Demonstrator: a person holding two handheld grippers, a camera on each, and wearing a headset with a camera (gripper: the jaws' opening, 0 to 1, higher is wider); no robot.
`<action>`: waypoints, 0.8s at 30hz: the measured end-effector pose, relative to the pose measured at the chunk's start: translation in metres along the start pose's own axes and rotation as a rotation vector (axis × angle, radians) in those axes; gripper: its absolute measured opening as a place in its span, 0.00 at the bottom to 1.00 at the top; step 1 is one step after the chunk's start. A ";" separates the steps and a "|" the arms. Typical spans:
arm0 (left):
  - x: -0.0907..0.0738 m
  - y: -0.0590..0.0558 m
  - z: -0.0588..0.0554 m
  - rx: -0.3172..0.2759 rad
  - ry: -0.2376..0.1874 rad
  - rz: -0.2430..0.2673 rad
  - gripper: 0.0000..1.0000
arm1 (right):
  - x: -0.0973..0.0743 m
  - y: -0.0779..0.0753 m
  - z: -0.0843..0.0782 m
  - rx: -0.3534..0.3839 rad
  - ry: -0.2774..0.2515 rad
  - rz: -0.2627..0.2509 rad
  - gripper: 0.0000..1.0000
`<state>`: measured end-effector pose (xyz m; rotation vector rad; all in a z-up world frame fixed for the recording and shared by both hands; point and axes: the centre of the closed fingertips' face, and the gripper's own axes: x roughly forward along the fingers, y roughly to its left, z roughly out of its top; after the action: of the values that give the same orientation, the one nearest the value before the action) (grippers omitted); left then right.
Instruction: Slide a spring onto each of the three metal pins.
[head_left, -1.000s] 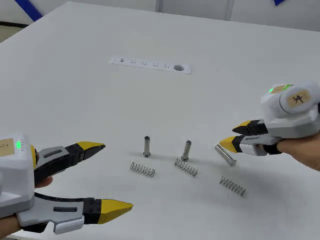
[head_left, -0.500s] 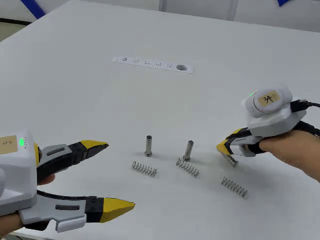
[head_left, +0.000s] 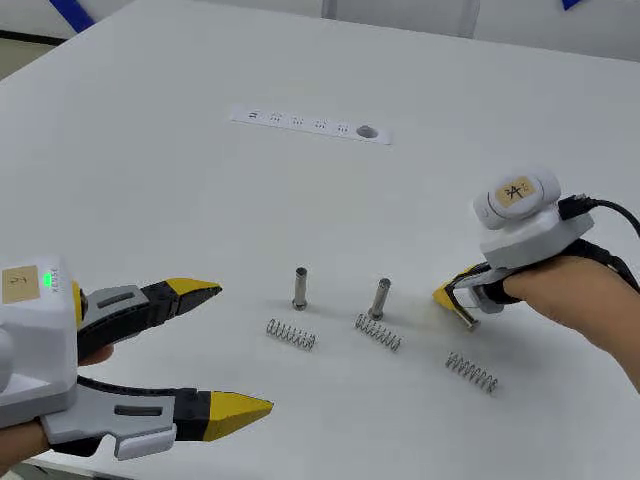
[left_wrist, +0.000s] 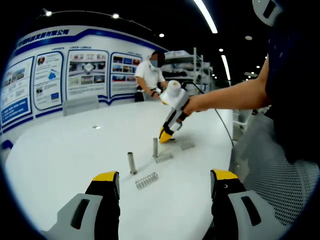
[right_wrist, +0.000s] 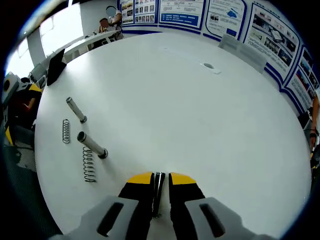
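Note:
Two metal pins stand upright on the white table, one (head_left: 300, 288) to the left and one (head_left: 380, 298) to the right. A third pin (head_left: 462, 317) lies flat, and my right gripper (head_left: 452, 296) is shut on it; the pin (right_wrist: 158, 190) shows between the yellow tips of that gripper (right_wrist: 156, 179). Three springs lie flat in front of the pins: left (head_left: 291, 334), middle (head_left: 378, 332) and right (head_left: 471, 371). My left gripper (head_left: 232, 350) hovers open and holds nothing, near the table's front left, apart from the left spring (left_wrist: 146, 180).
A flush socket strip (head_left: 310, 127) sits in the table (head_left: 150, 180) farther back. A person (left_wrist: 150, 75) stands beyond the far side of the table. The table's front edge runs just below my left gripper.
My right gripper has come down and leftward onto the lying pin and shut around it. The left gripper has stayed open in about the same place.

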<state>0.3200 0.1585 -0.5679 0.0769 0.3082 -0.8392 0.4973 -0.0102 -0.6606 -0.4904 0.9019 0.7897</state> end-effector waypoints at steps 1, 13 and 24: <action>0.000 0.000 0.000 0.000 0.000 0.000 0.75 | 0.000 0.001 -0.001 0.006 0.003 0.001 0.13; 0.000 0.000 -0.001 0.000 0.004 -0.001 0.75 | 0.000 0.004 -0.003 0.021 0.025 0.014 0.10; 0.000 0.001 -0.001 0.000 0.004 0.004 0.74 | -0.001 0.004 -0.005 0.073 0.050 0.026 0.08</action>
<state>0.3202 0.1592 -0.5685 0.0793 0.3117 -0.8355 0.4909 -0.0112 -0.6630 -0.4366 0.9815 0.7682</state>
